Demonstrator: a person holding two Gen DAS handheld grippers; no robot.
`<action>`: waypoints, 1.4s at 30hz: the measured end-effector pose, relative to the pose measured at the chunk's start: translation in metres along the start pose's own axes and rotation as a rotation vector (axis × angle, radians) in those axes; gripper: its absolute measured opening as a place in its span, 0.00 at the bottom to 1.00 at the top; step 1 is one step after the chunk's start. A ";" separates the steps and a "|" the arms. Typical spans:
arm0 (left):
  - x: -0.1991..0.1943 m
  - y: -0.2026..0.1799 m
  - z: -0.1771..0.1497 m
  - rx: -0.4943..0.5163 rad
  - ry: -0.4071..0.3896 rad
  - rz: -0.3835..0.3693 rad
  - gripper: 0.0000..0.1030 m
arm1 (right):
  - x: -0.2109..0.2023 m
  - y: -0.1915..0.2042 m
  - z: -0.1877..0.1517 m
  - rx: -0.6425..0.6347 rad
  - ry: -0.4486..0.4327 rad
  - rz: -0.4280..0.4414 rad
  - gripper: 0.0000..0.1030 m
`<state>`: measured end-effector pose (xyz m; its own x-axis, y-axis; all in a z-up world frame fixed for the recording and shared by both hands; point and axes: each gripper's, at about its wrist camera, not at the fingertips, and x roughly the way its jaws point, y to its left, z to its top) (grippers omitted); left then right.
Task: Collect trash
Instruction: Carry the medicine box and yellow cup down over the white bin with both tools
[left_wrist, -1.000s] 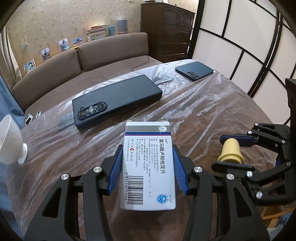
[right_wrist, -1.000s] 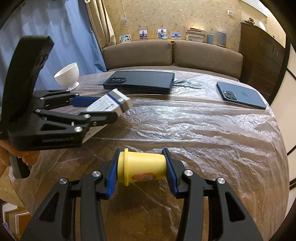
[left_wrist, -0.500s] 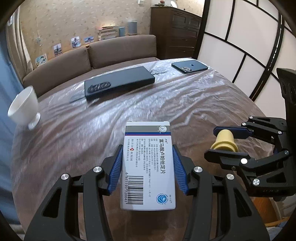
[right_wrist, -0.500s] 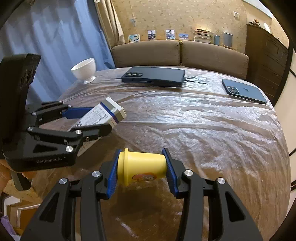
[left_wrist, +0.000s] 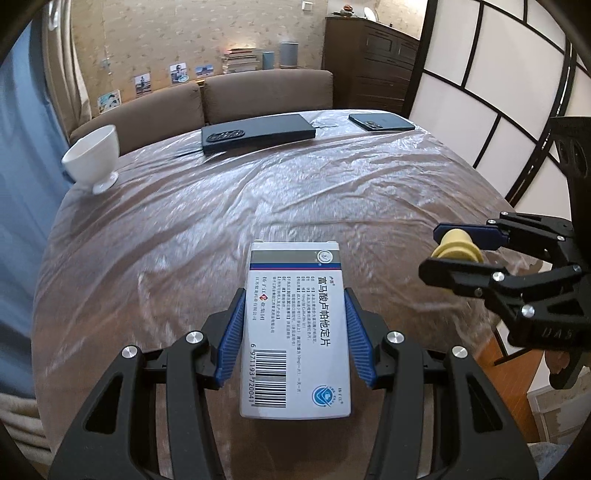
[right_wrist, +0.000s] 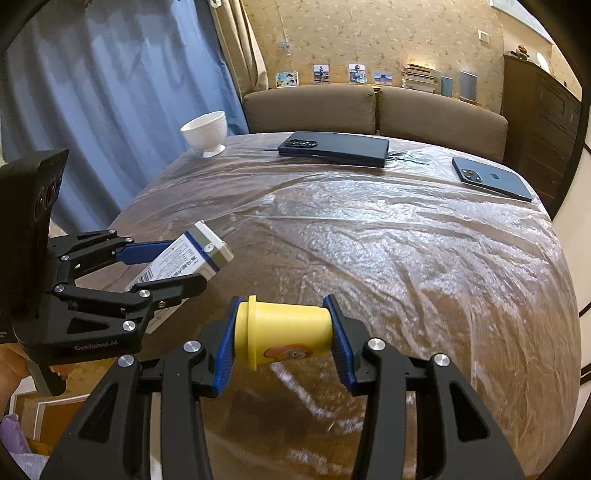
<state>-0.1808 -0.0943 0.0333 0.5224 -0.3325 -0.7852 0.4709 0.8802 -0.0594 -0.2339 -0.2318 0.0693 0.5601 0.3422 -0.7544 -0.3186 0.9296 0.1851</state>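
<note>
Medicine box (left_wrist: 295, 328), white with a barcode and blue band, sits clamped between the blue pads (left_wrist: 231, 341) of the left gripper (left_wrist: 294, 339) in the left wrist view, held above the near edge of the round table (left_wrist: 258, 206), which is draped in clear plastic film. To the right, near the table's right edge, the right gripper (left_wrist: 456, 254) pinches a small yellow cup (left_wrist: 457, 249). At the far left edge stands a white bowl (left_wrist: 94, 158); along the far edge lies a black tablet (left_wrist: 258, 132), and toward the far right corner a dark blue phone (left_wrist: 382, 122). A brown sofa (left_wrist: 207, 99) runs behind the table.

In the right wrist view, the right gripper (right_wrist: 283, 343) squeezes the yellow cup (right_wrist: 284, 334) sideways, rim to the left, between its blue pads (right_wrist: 341, 347), above the table's (right_wrist: 406, 258) near edge. At left the left gripper (right_wrist: 166, 266) grips the medicine box (right_wrist: 184, 260), tilted upward, over the near left edge. The white bowl (right_wrist: 205, 133), black tablet (right_wrist: 334, 147) and dark blue phone (right_wrist: 491, 179) line the far edge, with the sofa (right_wrist: 373, 107) and a blue curtain (right_wrist: 110, 92) behind.
</note>
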 end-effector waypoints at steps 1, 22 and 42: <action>-0.003 0.000 -0.004 -0.006 0.000 -0.001 0.50 | -0.002 0.002 -0.002 -0.003 0.001 0.004 0.43; -0.056 -0.022 -0.067 -0.031 0.018 -0.005 0.50 | -0.040 0.030 -0.060 -0.039 0.050 0.071 0.43; -0.072 -0.043 -0.104 0.000 0.062 -0.039 0.50 | -0.041 0.041 -0.092 -0.068 0.127 0.108 0.43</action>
<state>-0.3131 -0.0732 0.0282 0.4586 -0.3447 -0.8191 0.4900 0.8670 -0.0905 -0.3398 -0.2206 0.0500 0.4203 0.4154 -0.8067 -0.4251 0.8756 0.2294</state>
